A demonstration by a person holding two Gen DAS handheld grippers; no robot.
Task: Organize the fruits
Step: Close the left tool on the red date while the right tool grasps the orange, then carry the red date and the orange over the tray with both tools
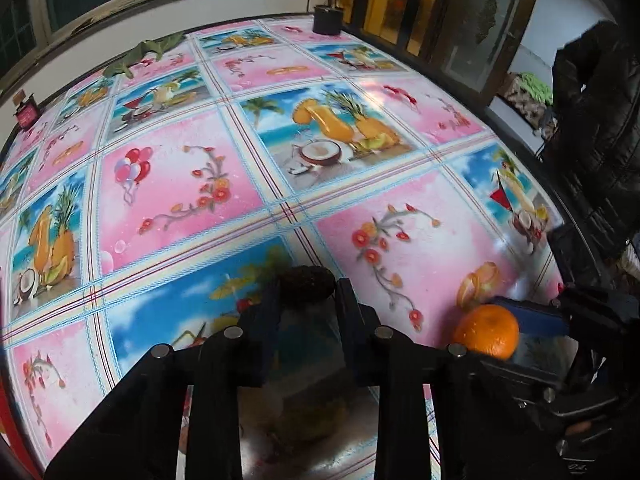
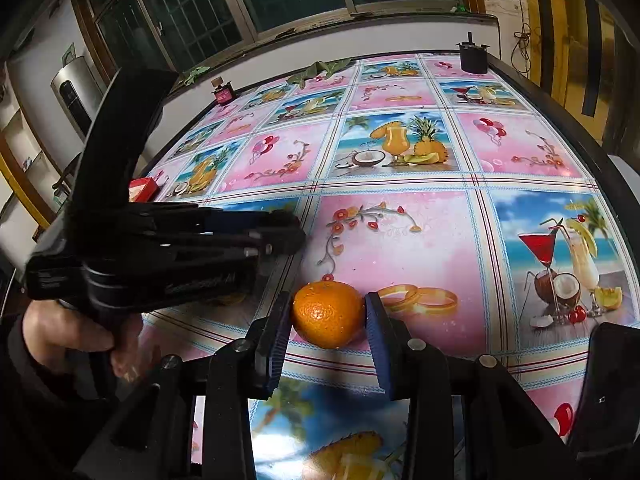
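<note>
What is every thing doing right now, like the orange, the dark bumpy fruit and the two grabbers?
orange: whole, unpeeled, on the table, clamped between the right gripper's pads.
dark bumpy fruit: whole, pinched between the left gripper's fingertips.
left gripper: shut on the dark fruit.
right gripper: shut on the orange.
tablecloth: spread flat over the table.
black pot: upright at the far edge.
small red jar: upright, stopper on.
</note>
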